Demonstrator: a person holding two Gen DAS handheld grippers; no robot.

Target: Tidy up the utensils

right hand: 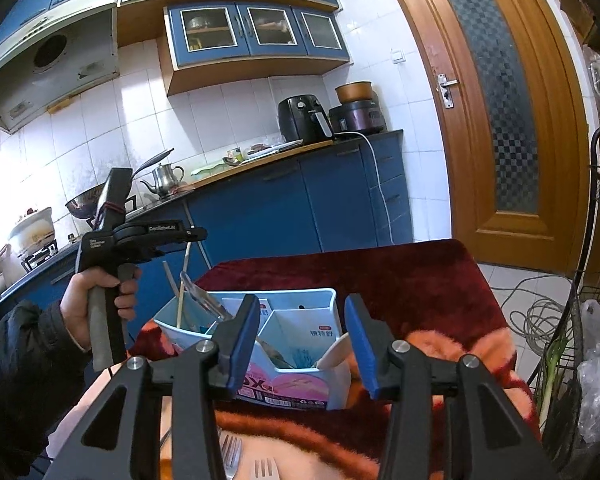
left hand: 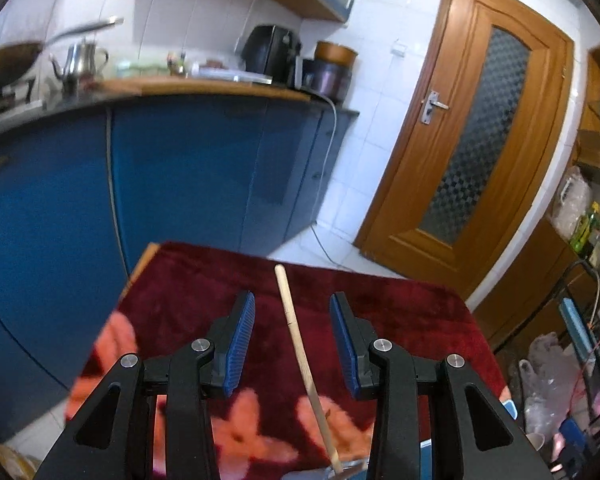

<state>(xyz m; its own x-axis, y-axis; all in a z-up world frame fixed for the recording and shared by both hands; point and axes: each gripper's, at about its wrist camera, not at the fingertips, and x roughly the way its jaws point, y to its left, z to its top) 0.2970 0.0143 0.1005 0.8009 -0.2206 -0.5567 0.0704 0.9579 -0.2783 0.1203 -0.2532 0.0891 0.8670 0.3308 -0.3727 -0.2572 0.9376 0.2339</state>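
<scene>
Right wrist view: we see a plush dark-red floral cloth (right hand: 400,280) over the table; blue cabinets (right hand: 284,204) at 12 o'clock, wooden door (right hand: 496,120) at 2.
Organizer (right hand: 300,344): white, compartmented, holding chopsticks (right hand: 179,300).
Forks (right hand: 231,456): metal, at 6 o'clock.
Right gripper (right hand: 302,344): released, empty.
Left gripper (left hand: 292,340): spread; wooden chopstick (left hand: 300,352) between its jaws, untouched.

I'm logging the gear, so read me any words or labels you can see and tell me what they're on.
"GenRobot.AI": side of the left hand-held gripper.
"DX": front of the white organizer box, partly hidden.
Small white print on the gripper's body: too small to read.
Red label inside the box: mirrored, unreadable.
</scene>
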